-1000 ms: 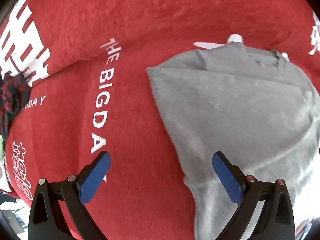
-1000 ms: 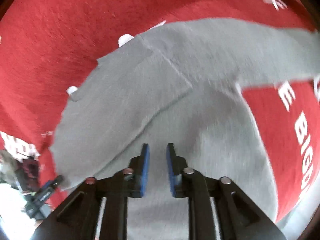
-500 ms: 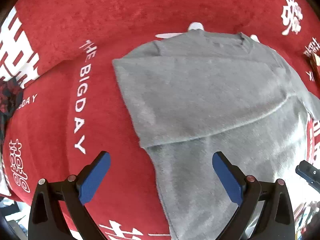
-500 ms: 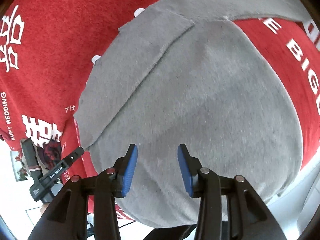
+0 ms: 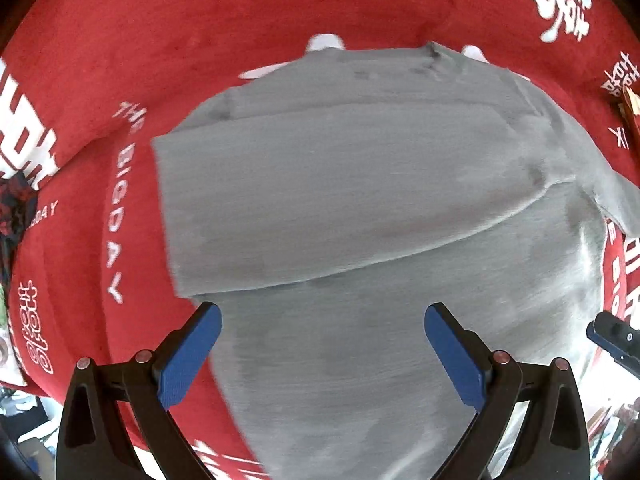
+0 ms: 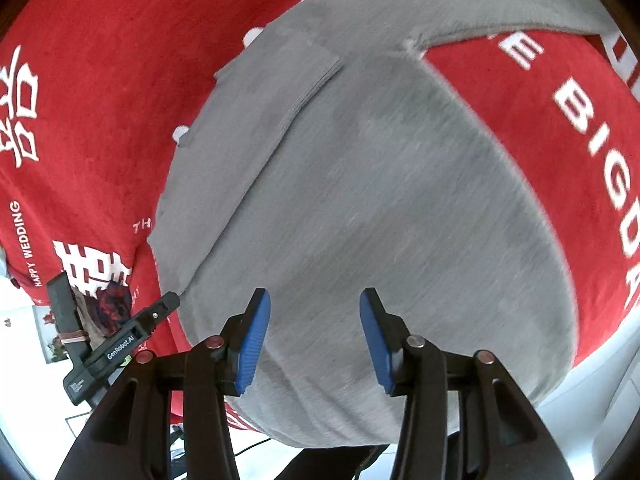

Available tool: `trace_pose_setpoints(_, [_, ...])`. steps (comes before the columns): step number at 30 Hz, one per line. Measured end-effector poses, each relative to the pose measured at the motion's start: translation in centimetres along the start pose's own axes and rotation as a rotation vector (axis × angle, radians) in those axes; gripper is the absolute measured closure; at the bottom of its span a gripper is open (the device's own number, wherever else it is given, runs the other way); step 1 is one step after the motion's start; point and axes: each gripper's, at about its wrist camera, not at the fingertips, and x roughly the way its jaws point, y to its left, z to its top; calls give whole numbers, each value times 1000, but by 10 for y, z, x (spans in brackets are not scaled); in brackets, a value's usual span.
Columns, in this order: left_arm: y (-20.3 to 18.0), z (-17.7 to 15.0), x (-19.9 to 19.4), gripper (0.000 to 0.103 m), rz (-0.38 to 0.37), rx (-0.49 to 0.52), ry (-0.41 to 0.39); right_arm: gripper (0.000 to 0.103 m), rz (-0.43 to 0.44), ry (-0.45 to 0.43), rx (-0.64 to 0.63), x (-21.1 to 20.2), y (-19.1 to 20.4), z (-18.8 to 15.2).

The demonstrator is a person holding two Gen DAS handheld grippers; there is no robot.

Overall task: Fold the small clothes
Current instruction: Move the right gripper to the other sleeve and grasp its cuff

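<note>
A grey long-sleeved top (image 5: pixel 360 200) lies flat on a red cloth with white lettering (image 5: pixel 120 60). One sleeve is folded across its body; the other sleeve (image 6: pixel 500 4) stretches out to the far right in the right wrist view. My left gripper (image 5: pixel 322 344) is open wide and empty above the top's lower part. My right gripper (image 6: pixel 314 328) is open and empty above the top (image 6: pixel 380 220), near its hem. The left gripper also shows in the right wrist view (image 6: pixel 120 340) at the lower left.
The red cloth (image 6: pixel 100 60) covers the table. A dark red patterned garment (image 6: pixel 112 300) lies at the table's left edge, also in the left wrist view (image 5: pixel 16 208). The right gripper's tip (image 5: pixel 616 340) shows at the right edge. White floor lies past the near table edge.
The right gripper has opened from shut and pulled back from the top. The left gripper has moved right, over the top. The sleeve now lies folded across the body.
</note>
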Motion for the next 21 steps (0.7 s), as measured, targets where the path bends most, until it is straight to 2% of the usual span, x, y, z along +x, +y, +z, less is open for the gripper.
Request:
trace_pose_setpoints(5, [-62,13,4,1,-18,23,21,52,14,-1,1,-23,-32,32])
trace_pose_setpoints(11, [-143,35,8,1,-64,86,26,52,6,-80,76,-68,-96,83])
trace_pose_setpoints(16, [-193,56,7,1,-75,134,-10,46,14,-202,223,-104,-163,115])
trace_pose_setpoints(21, [-215,63,11,1,-66,137,-9,46,67,-290,433,-114,-228,126])
